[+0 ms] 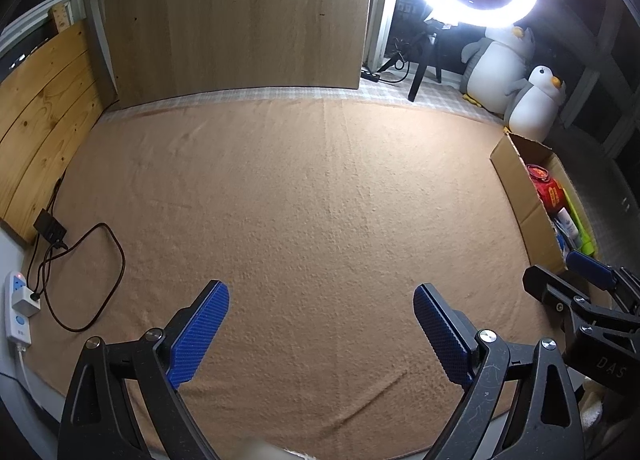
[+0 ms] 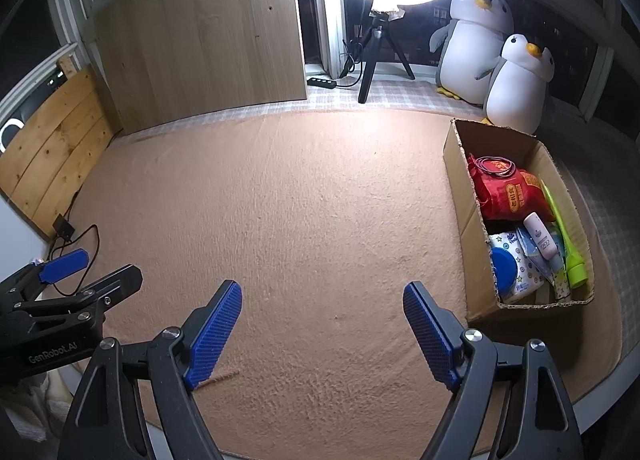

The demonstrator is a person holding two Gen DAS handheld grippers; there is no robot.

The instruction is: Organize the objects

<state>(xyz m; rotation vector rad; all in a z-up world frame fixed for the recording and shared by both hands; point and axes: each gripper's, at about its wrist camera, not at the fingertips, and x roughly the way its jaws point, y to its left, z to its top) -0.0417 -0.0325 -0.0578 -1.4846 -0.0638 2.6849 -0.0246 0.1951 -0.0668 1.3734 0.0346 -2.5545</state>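
A cardboard box [image 2: 460, 196] stands at the right on the tan blanket [image 2: 300, 200]. Inside lie a red bag [image 2: 508, 192], a wipes pack with a blue lid [image 2: 510, 268], a small white bottle [image 2: 540, 238] and a green tube [image 2: 568, 244]. My right gripper [image 2: 322, 296] hovers open over bare blanket, left of the box, nothing between its blue pads. My left gripper [image 1: 320, 298] is open too, over the blanket's middle, holding nothing. The box [image 1: 520, 188] shows at the right edge of the left wrist view. Each gripper appears in the other's view: the right gripper [image 1: 568, 272] and the left gripper [image 2: 92, 264].
A ring light on a tripod [image 2: 376, 56] and two plush penguins [image 2: 516, 80] stand at the back. A wooden panel [image 2: 200, 32] leans behind the blanket, pine boards [image 1: 44, 108] to the left. A power strip [image 1: 18, 304] and dark cables [image 1: 92, 272] lie at the left edge.
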